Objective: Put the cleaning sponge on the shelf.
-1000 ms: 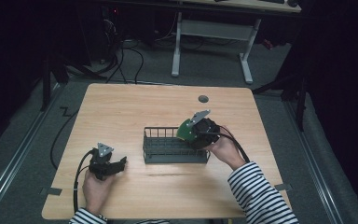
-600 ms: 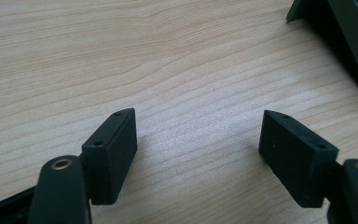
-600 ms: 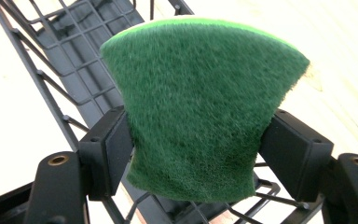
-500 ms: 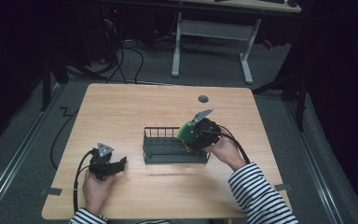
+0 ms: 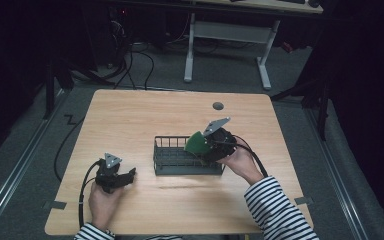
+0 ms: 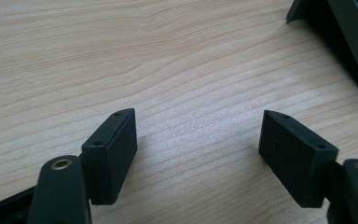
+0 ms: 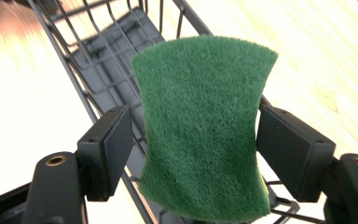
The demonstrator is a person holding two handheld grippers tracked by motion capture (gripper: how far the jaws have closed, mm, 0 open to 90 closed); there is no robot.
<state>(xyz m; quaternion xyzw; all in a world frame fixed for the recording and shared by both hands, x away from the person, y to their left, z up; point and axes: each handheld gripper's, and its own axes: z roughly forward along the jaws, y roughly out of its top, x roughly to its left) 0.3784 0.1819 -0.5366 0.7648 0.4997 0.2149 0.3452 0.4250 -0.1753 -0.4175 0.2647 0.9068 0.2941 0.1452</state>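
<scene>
Holding the green sponge (image 7: pixel 203 130) over the wire basket (image 5: pixel 172 162) in my right tongs (image 7: pixel 196 140); left tongs (image 6: pixel 198 149) gape wide, empty, above the table (image 6: pixel 168 60).

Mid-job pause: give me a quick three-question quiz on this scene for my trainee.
1. True or false: the jaws of the left gripper are shut.
2. What does the right gripper grip? A) a green sponge B) a cup C) a cable
3. Fill in: the right gripper hangs over the right end of the black wire ____.

Key
1. False: they stand open over the bare table, with nothing between them.
2. A: the pads pinch it at its sides.
3. basket
</scene>
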